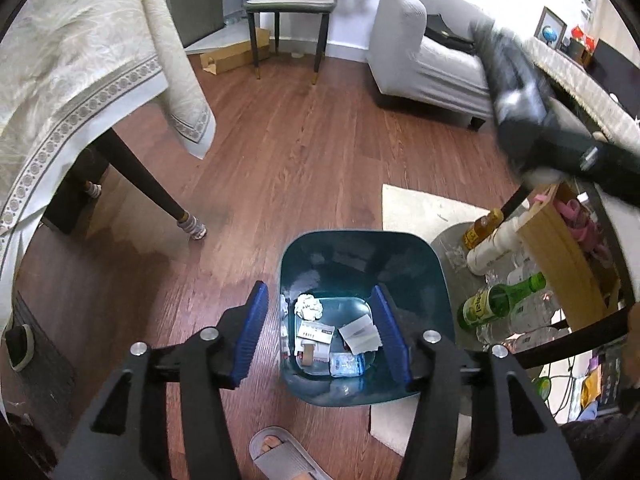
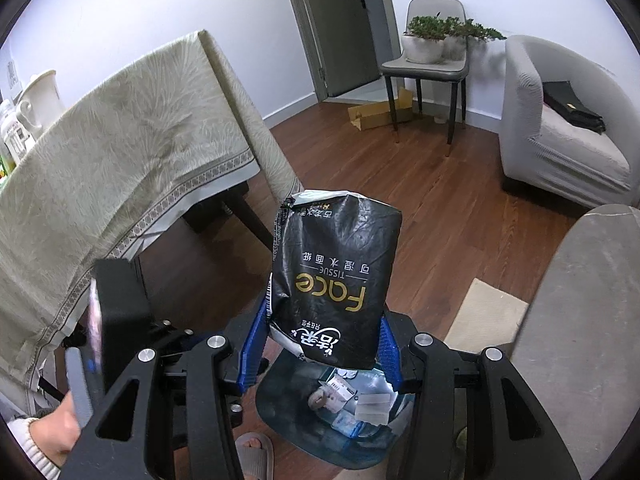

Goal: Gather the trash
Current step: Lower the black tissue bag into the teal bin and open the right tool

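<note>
Trash bin (image 1: 408, 256) sits on the wood floor (image 1: 304, 152), a teal tub with its mouth open to both cameras, and it is already carrying a load: a crumpled white paper ball (image 1: 308, 306), a flat white wrapper (image 1: 360, 333), a printed card (image 1: 316, 334) and a small clear plastic pack (image 1: 346, 364) lie on its bottom. Left tool (image 1: 320, 336) hangs right over that opening, blue pads spread apart with nothing between them, just the bin's contents showing through the gap. Over to the right tool (image 2: 320, 340), and it is clamped on the lower end of a black tissue pack (image 2: 336, 276) with gold lettering, the pack standing up between the blue pads, its torn top edge highest in the view. Below it the bin shows again, so the pack is held above the bin's mouth. A foot in a grey slipper (image 1: 276, 454) stands just beside the bin's near wall. Off to the bin's right, a green glass bottle (image 1: 500, 304), a white bottle (image 1: 492, 248) and clear plastic bottles (image 1: 528, 320) crowd a round grey counter (image 1: 452, 240). At far left a dining counter under a pale patterned cloth (image 1: 80, 60) overhangs the floor, well apart from the bin.
</note>
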